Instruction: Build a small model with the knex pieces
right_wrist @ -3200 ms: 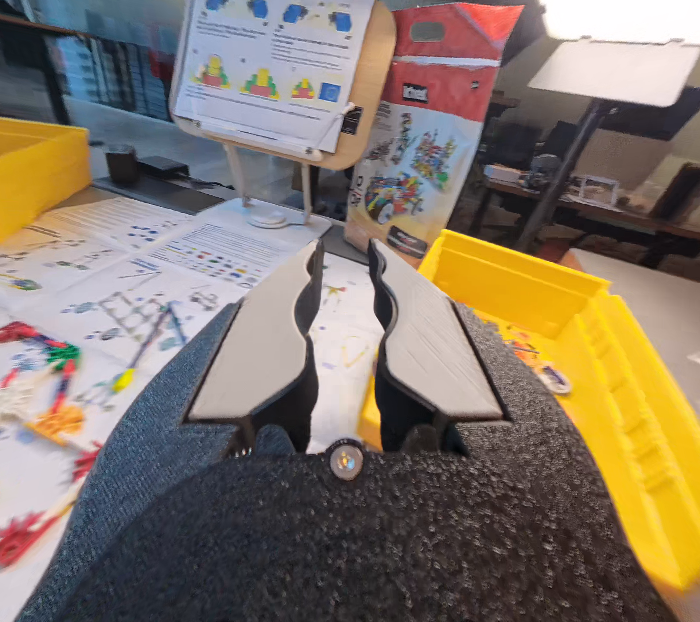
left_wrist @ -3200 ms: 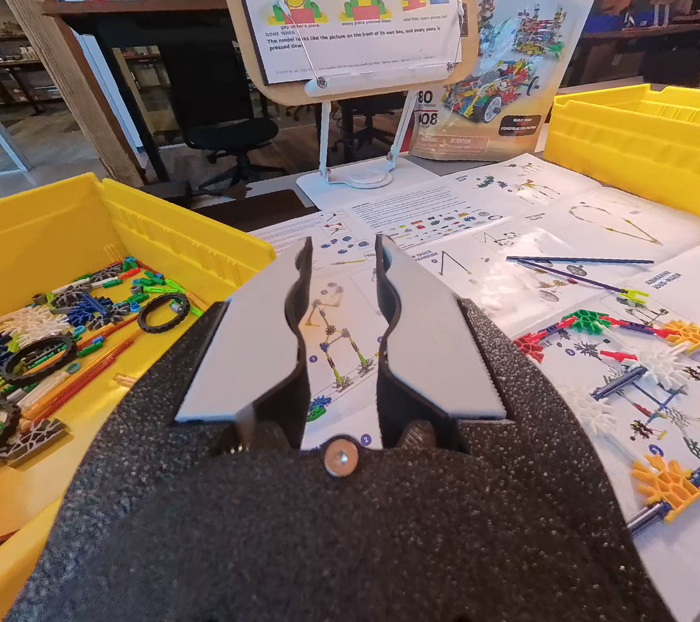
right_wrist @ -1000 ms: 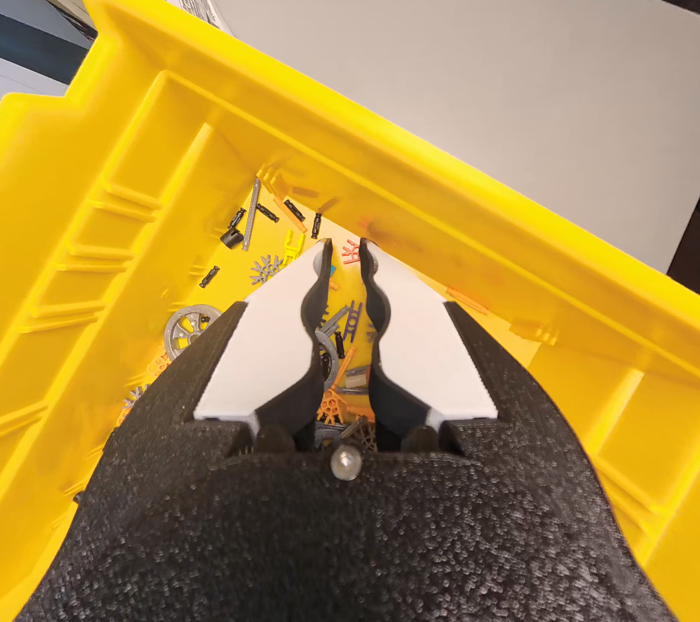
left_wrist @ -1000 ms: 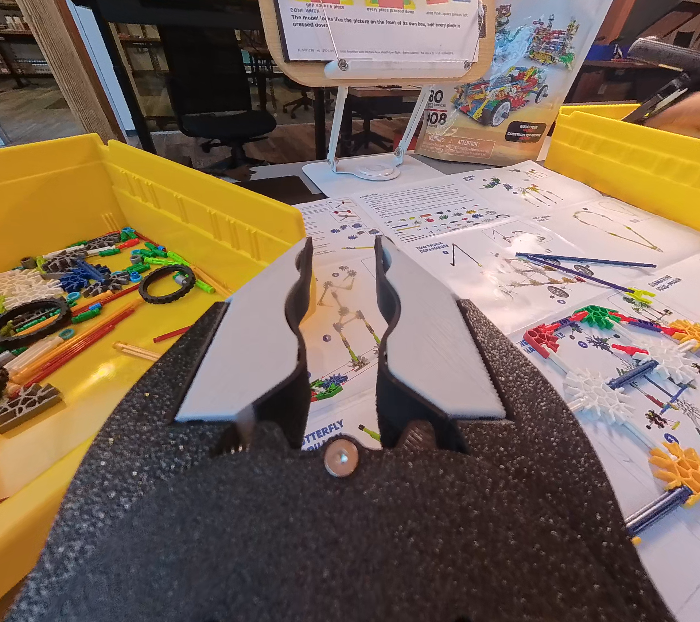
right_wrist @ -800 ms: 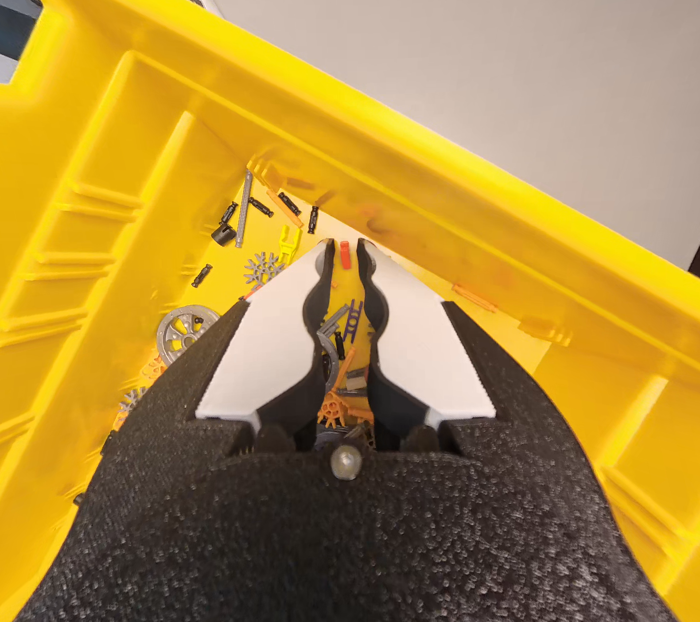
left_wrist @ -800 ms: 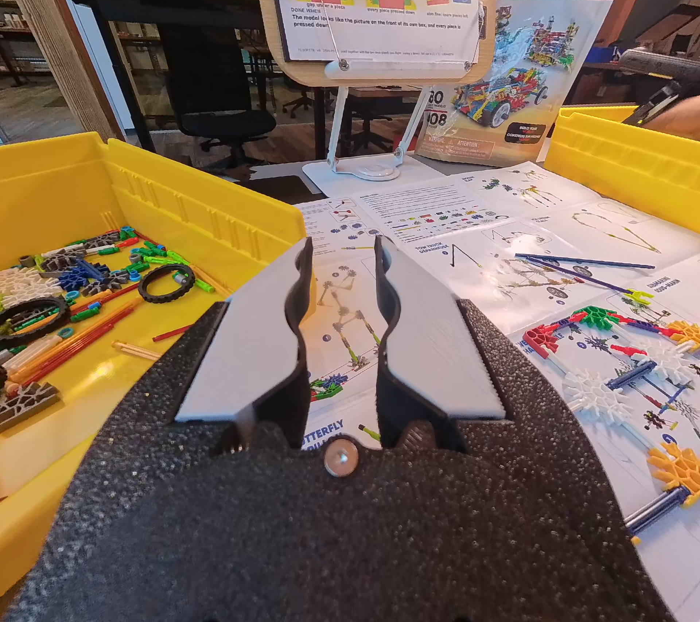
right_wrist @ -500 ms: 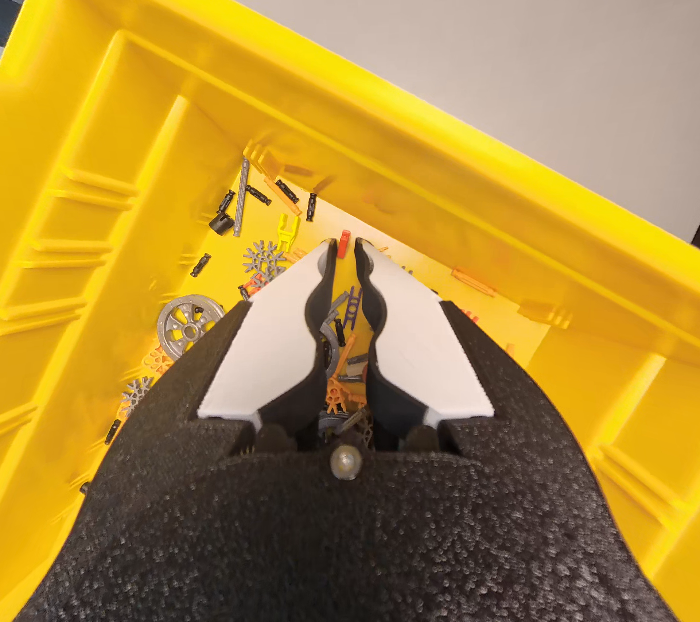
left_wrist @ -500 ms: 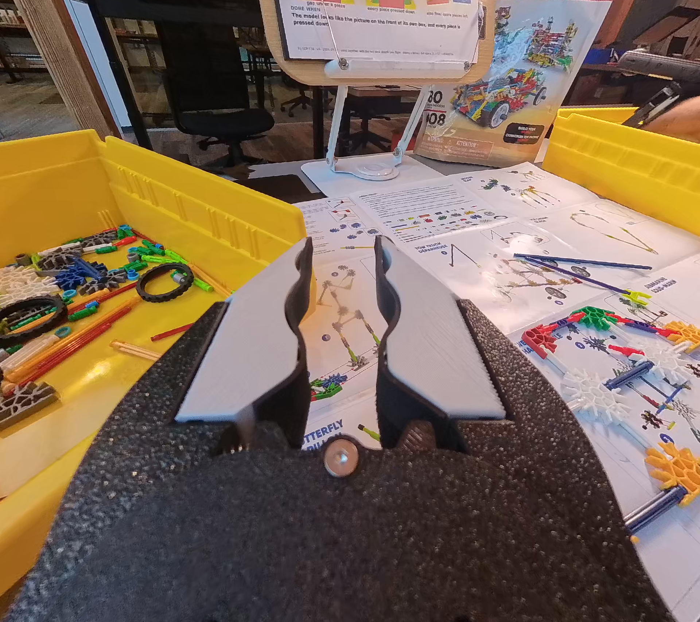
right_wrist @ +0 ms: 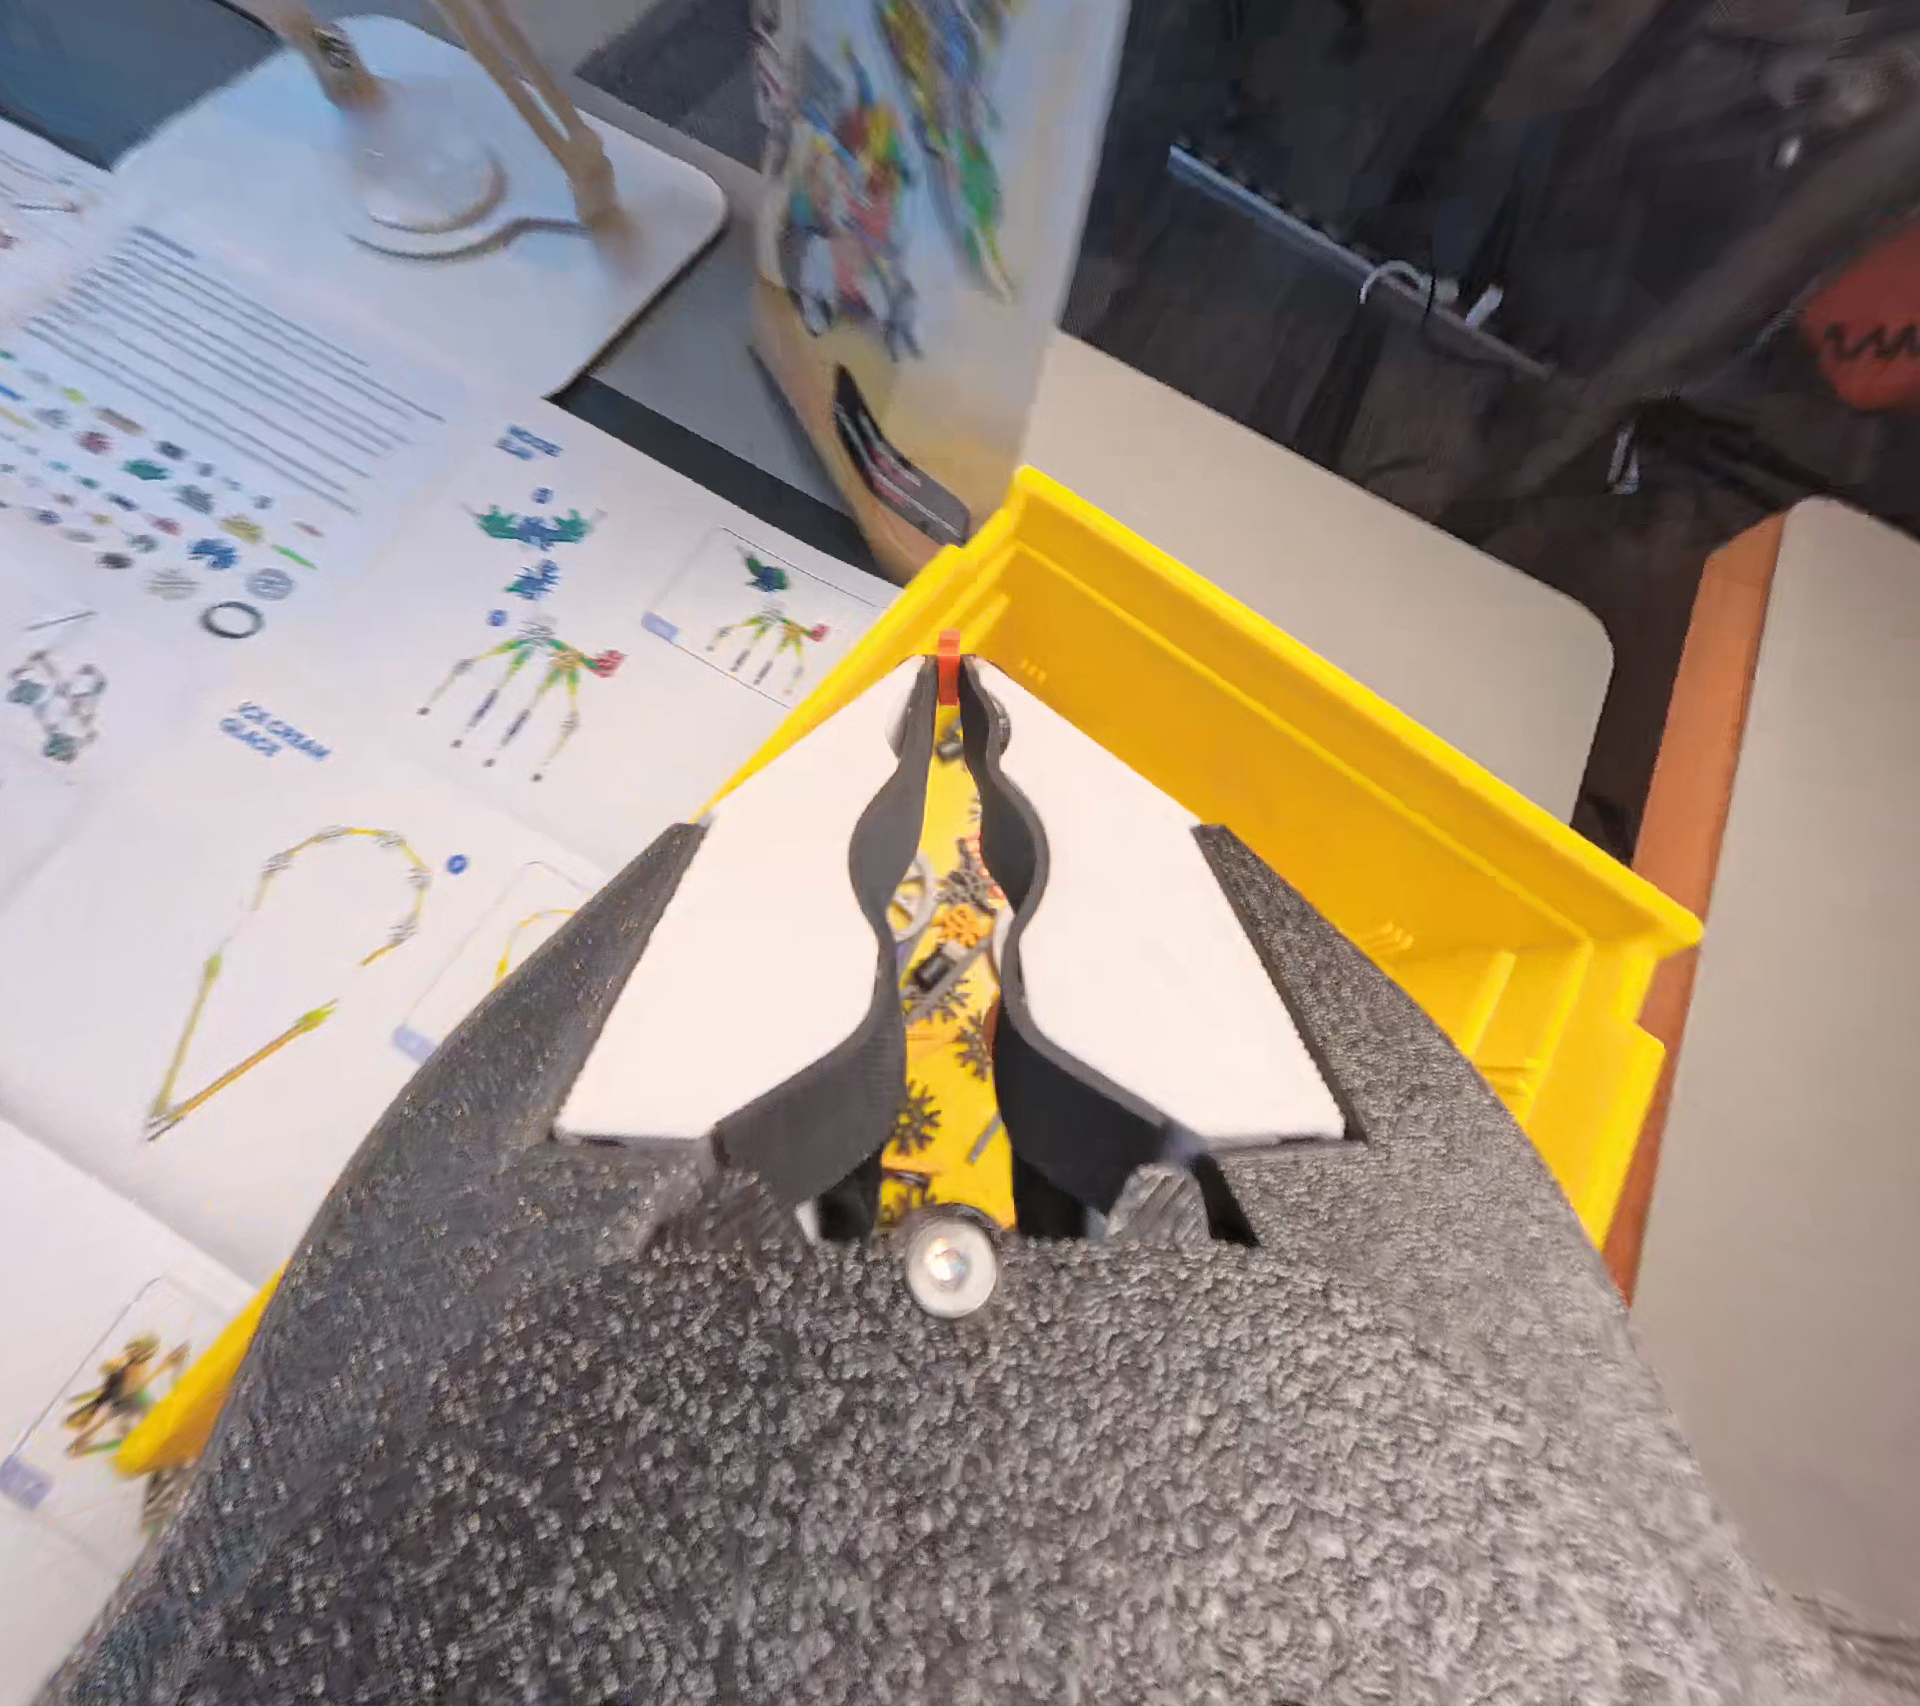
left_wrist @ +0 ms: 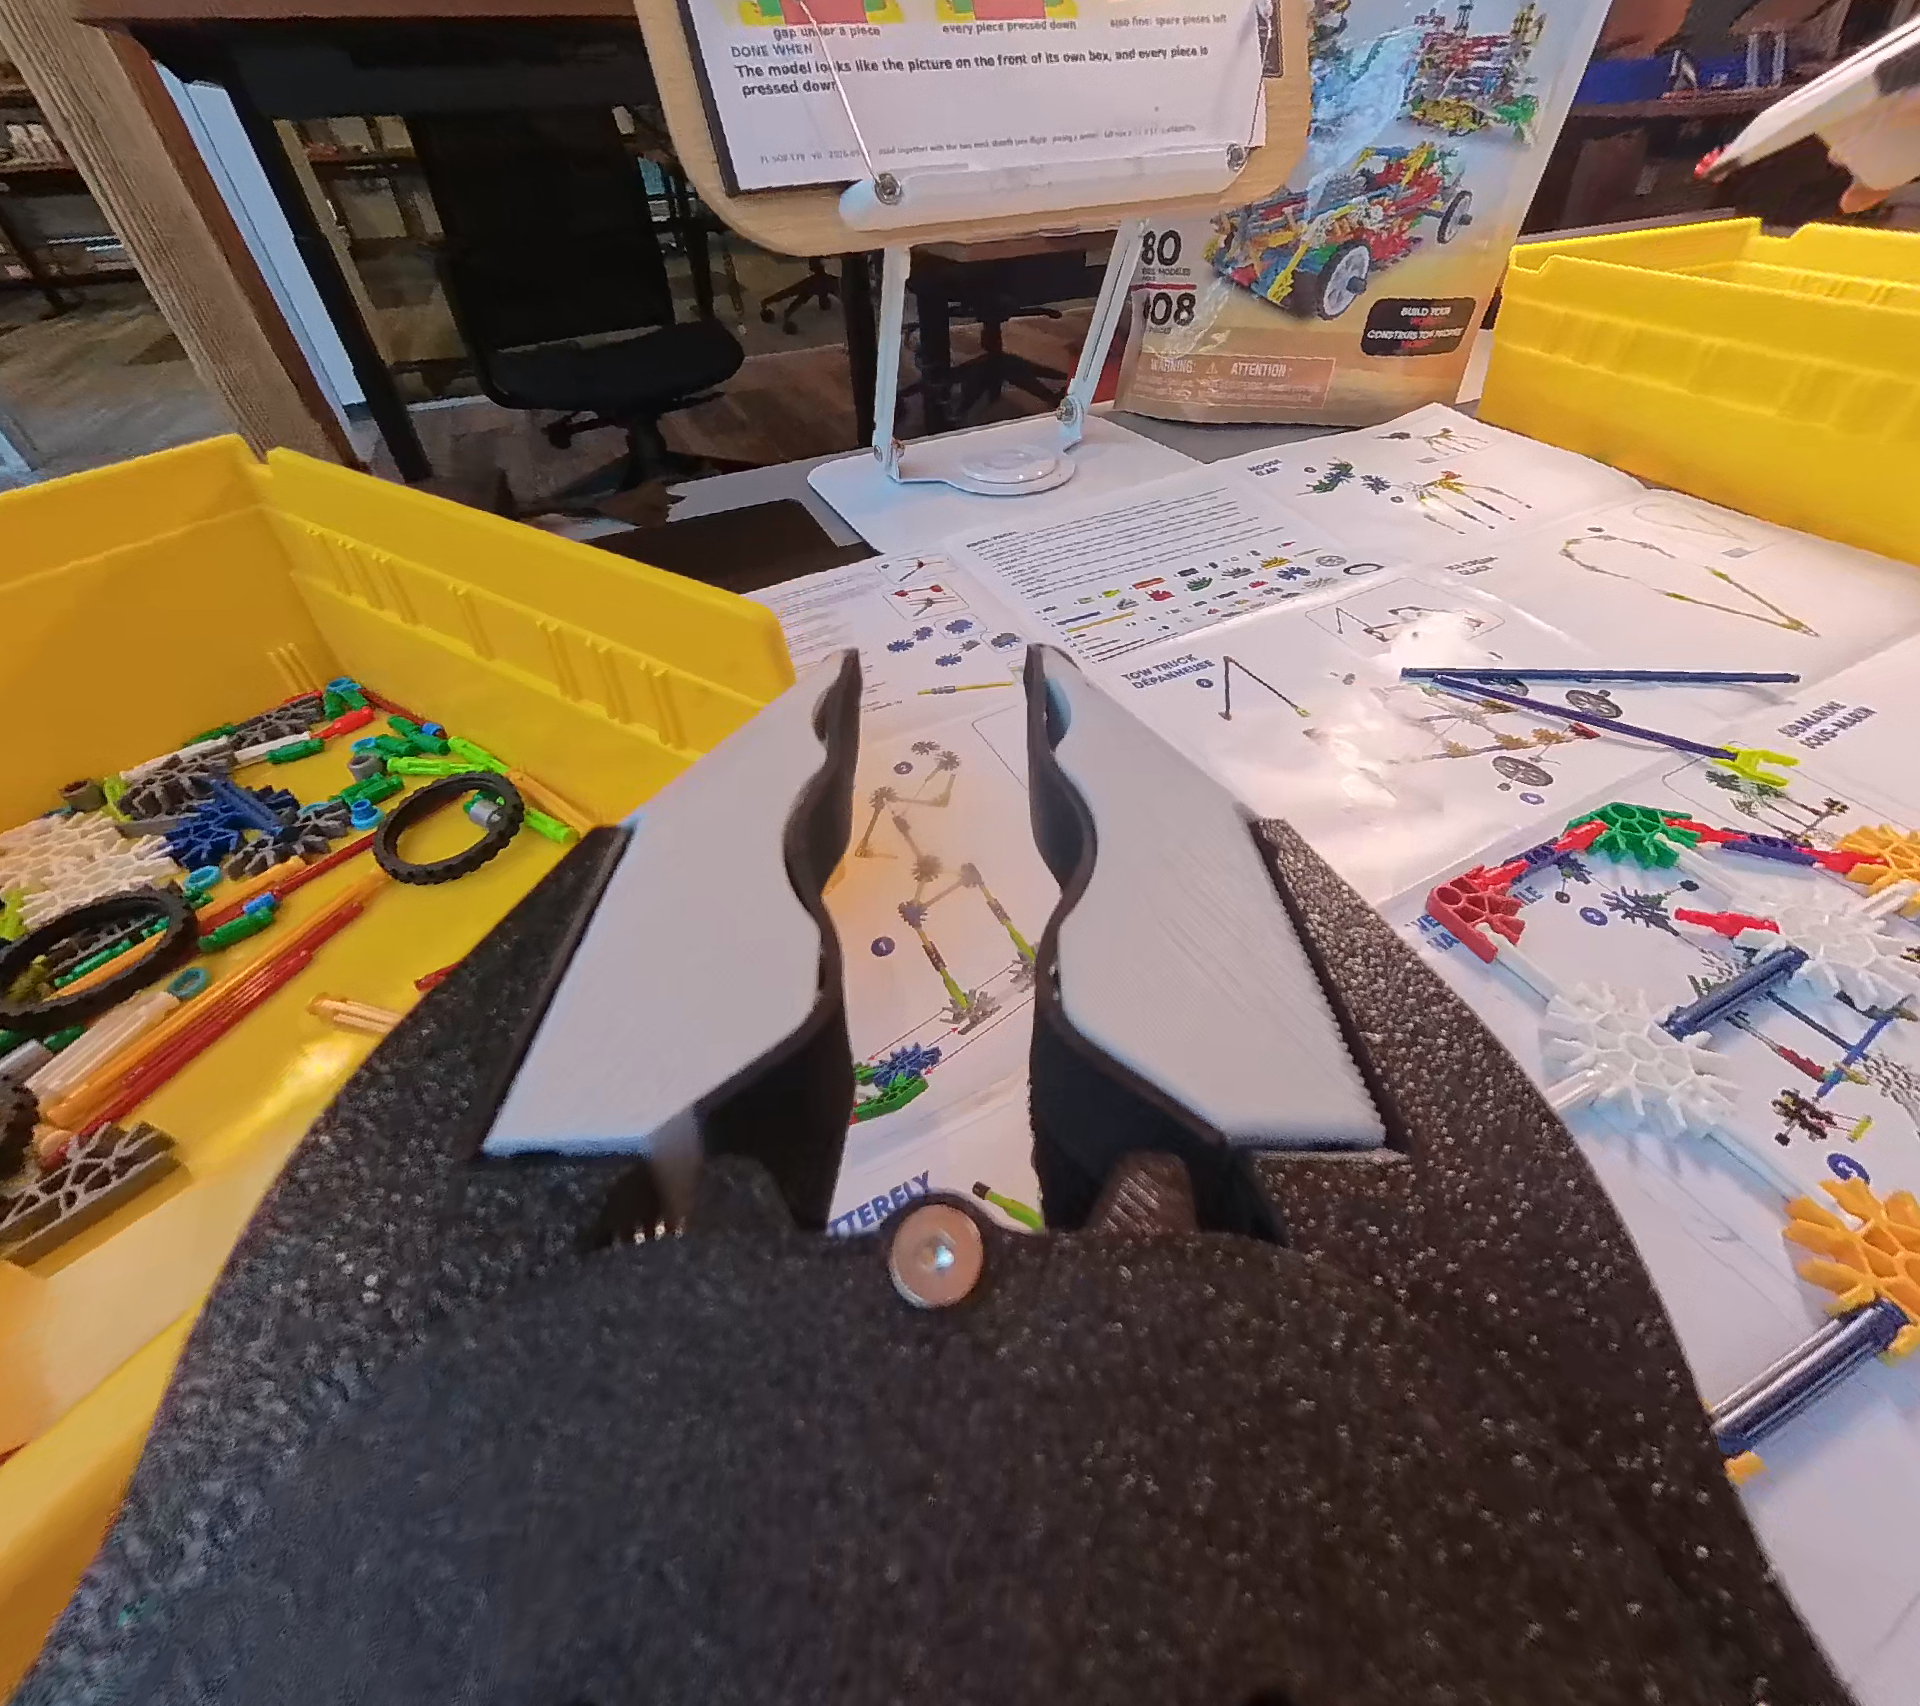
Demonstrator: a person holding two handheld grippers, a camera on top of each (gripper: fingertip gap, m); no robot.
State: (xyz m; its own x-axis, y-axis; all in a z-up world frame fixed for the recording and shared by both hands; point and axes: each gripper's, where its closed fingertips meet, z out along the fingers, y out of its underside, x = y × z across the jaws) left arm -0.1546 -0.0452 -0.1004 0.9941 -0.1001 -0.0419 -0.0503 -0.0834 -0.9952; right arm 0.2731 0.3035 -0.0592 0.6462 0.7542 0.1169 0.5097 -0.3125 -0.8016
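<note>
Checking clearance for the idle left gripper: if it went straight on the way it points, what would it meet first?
Probably the instruction sheet on the table. The open left gripper tilts down toward it, beside the left yellow bin; depth is unclear.

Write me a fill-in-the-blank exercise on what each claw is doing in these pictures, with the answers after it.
1. The right claw is shut on a small ____ piece above the yellow bin.
2. The left claw is ____ and holds nothing.
3. The left claw hovers over the paper instruction sheets, beside a yellow bin of parts on its ____ side.

Missing words: red; open; left
</note>
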